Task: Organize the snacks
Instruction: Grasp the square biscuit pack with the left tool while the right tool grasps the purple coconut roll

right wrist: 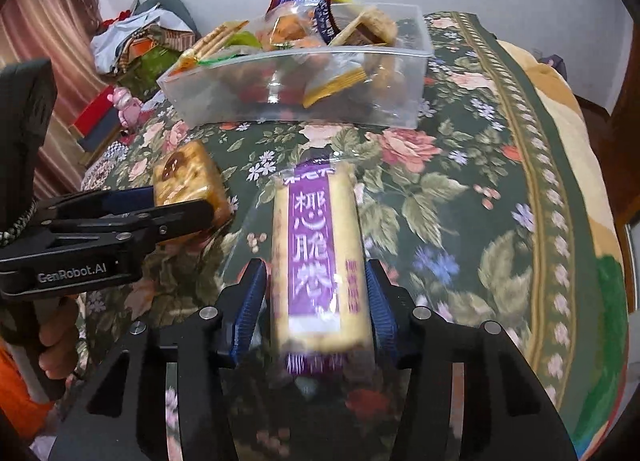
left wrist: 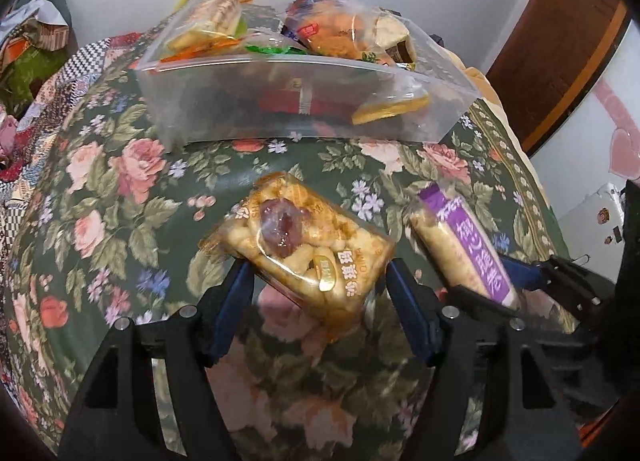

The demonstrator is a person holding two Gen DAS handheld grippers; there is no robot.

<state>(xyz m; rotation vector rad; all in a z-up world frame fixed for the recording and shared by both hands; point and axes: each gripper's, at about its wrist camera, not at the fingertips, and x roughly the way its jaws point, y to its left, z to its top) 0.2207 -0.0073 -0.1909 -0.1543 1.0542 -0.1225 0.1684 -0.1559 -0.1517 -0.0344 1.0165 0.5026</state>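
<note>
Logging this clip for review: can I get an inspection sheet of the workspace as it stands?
Surface: floral cloth over a soft, rounded top.
Job's things: clear plastic box heaped with wrapped snacks; square pastry packet; purple-label roll packet.
Clutter: heap of bags and fabric beyond the cloth's far edge.
Grippers: left tool straddles the pastry packet, whether it grips is unclear; right tool is shut on the roll packet.
Cables: nothing seen.
Surroundings: white wall, wooden door frame, striped curtain.
</note>
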